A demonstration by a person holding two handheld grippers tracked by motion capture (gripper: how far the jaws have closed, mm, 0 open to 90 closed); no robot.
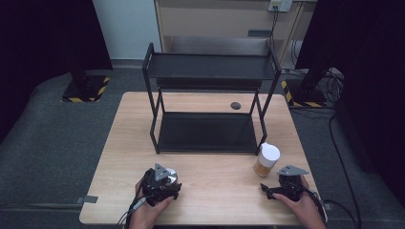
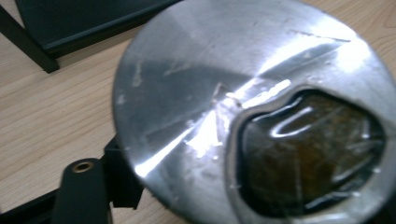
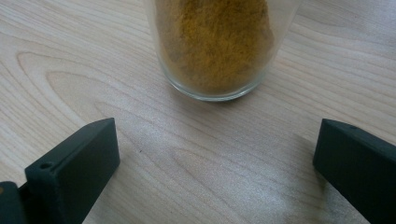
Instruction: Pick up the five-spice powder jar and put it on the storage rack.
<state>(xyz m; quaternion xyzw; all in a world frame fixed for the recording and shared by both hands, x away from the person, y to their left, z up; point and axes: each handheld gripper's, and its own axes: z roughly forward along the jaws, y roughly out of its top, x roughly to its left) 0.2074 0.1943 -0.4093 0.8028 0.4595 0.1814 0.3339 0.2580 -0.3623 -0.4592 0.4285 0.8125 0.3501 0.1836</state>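
You're gripping the metal can (image 2: 252,107) tight in your left claw (image 1: 162,183) while your right claw (image 1: 282,190) is sitting wide open just short of the spice jar (image 3: 215,46), the rack (image 1: 210,129) ahead unloaded.

can (image 2: 243,116): silver, lid with dark opened hole, near table's front left
jar (image 1: 266,160): clear, yellow powder, white cap, upright, front right
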